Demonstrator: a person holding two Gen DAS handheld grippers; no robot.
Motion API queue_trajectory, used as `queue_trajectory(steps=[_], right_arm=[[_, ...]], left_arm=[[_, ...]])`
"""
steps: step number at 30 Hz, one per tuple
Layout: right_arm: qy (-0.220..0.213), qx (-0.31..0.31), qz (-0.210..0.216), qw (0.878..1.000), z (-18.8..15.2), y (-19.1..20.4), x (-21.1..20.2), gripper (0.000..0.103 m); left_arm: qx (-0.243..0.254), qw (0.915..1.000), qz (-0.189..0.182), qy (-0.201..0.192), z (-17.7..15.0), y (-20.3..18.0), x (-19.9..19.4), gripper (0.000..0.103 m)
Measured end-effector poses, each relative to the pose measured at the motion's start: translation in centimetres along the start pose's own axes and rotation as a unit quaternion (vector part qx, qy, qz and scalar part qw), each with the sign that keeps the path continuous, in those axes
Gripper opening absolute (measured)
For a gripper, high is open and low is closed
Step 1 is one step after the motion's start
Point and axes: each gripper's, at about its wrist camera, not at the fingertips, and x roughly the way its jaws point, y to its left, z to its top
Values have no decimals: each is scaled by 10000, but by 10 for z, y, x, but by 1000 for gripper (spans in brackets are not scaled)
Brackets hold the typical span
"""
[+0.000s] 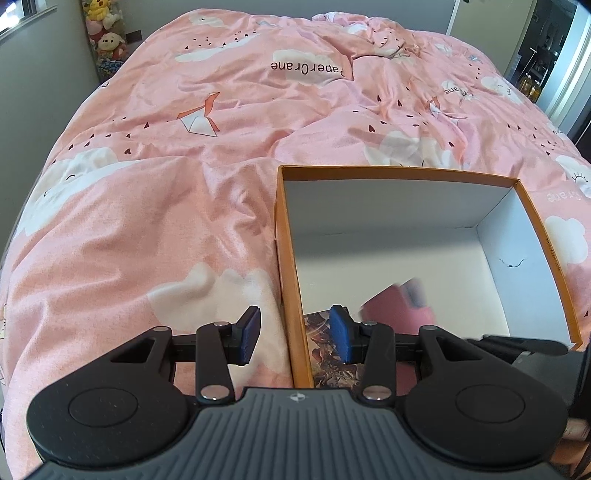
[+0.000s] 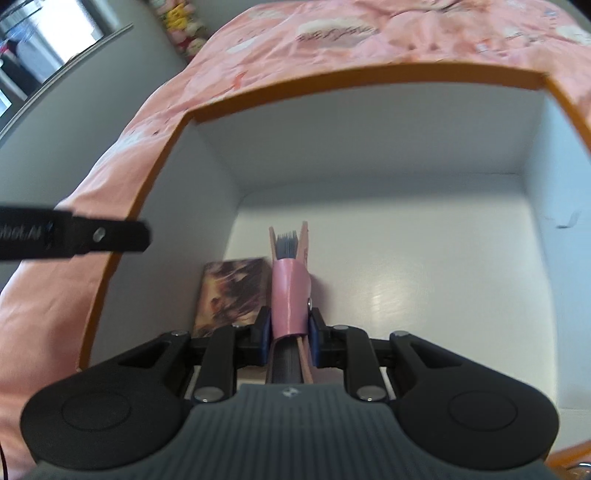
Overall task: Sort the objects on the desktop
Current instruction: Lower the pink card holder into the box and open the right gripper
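I am looking over a bed covered by a pink quilt [image 1: 184,229] printed with white clouds and paper cranes; on it sits an open orange box [image 1: 286,258] with a white inside, its near left wall running away from me in the left wrist view; a row of plush toys [image 1: 103,33] stands against the wall at the far left corner of the bed.

Inside the box, in the near left corner, a card with dark, fiery artwork [image 2: 232,295] lies flat on the floor, its long side running away from the camera along the left wall.

My right gripper [image 2: 287,328] is inside the box, its jaws narrow and pressed on a pink case [image 2: 290,295]; the case stands on edge between the blue pads [image 2: 263,334], its long axis pointing straight ahead along the fingers toward the far wall of the box; grey, comb-like teeth show at its far open end; it sits just beside the card, to the card's right.

My left gripper [image 1: 295,338] straddles the box's left wall, one pad outside and one inside, jaws moderately apart and not pressing on the wall.
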Motion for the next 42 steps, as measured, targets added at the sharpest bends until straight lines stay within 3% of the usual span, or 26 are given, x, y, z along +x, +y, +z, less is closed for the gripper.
queue_trajectory(steps=[3, 8, 13, 18, 22, 26, 32, 38, 42], right_arm=[[-172, 399, 63, 9990, 5, -11, -9, 21], [-367, 885, 599, 9936, 17, -14, -17, 21], [-66, 1096, 1002, 9889, 22, -6, -3, 21], [212, 1142, 1001, 9882, 17, -6, 14, 22], [283, 1179, 911, 9884, 22, -11, 15, 23], [527, 1296, 792, 9870, 19, -22, 15, 32], [768, 1435, 806, 9834, 19, -31, 14, 32], [869, 1817, 1243, 9716, 21, -30, 20, 22], [969, 1782, 1455, 9683, 20, -19, 28, 23]], left_arm=[[-64, 10000, -49, -44, 0, 3, -2, 48], [-158, 9998, -138, -60, 0, 8, -5, 48], [-167, 9997, -183, -45, -5, 10, -5, 48], [-227, 9995, -224, 4, -13, 16, -2, 48], [-293, 9991, -284, 78, -17, 20, 2, 48], [-275, 9990, -349, 101, -20, 20, 4, 48], [-273, 9987, -421, 111, -22, 19, 5, 48], [-255, 9983, -519, 97, -24, 18, 5, 48], [-277, 9981, -540, 91, -25, 19, 4, 48]])
